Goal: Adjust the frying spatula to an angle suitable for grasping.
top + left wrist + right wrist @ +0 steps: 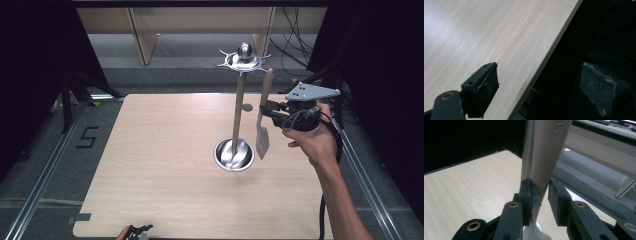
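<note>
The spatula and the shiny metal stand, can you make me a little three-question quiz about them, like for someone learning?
1. True or false: the right hand-held gripper holds the spatula upright, blade down.
2. What does the spatula hang beside?
A. a cup
B. the metal stand with hooks on top
C. a box
3. Fill the gap: the left hand-held gripper is open at the table's near ____.

Key
1. True. Its jaws close on the beige handle, and the blade hangs above the table.
2. B. The stand's pole rises from a round base just left of the spatula.
3. Edge. Its jaws stand wide apart with nothing between them.
</note>
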`<action>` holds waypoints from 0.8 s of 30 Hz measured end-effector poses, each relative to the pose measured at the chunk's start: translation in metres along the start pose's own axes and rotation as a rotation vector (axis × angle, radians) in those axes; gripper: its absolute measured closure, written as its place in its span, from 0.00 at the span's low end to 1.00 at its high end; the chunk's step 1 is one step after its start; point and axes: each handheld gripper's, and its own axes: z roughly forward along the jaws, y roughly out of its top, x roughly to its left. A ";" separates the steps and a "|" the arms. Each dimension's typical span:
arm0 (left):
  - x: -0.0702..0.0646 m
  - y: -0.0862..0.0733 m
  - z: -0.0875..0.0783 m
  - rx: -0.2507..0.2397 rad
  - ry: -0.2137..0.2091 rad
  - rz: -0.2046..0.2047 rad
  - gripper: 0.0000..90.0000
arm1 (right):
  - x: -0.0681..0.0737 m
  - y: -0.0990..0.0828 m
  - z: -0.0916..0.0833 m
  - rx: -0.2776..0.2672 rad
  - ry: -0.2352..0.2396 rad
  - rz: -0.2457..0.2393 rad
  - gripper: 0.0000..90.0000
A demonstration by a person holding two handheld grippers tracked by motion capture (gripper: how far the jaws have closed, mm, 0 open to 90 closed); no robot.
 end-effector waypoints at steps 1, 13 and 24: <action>0.000 0.000 0.000 0.000 0.000 0.000 0.17 | 0.000 0.000 0.000 -0.003 0.000 0.002 0.80; 0.000 0.000 0.001 -0.004 -0.011 -0.001 0.17 | -0.001 -0.004 -0.003 -0.028 0.009 0.037 0.72; 0.000 0.000 0.001 -0.004 -0.002 -0.002 0.17 | -0.002 -0.020 -0.013 -0.064 0.004 0.067 0.57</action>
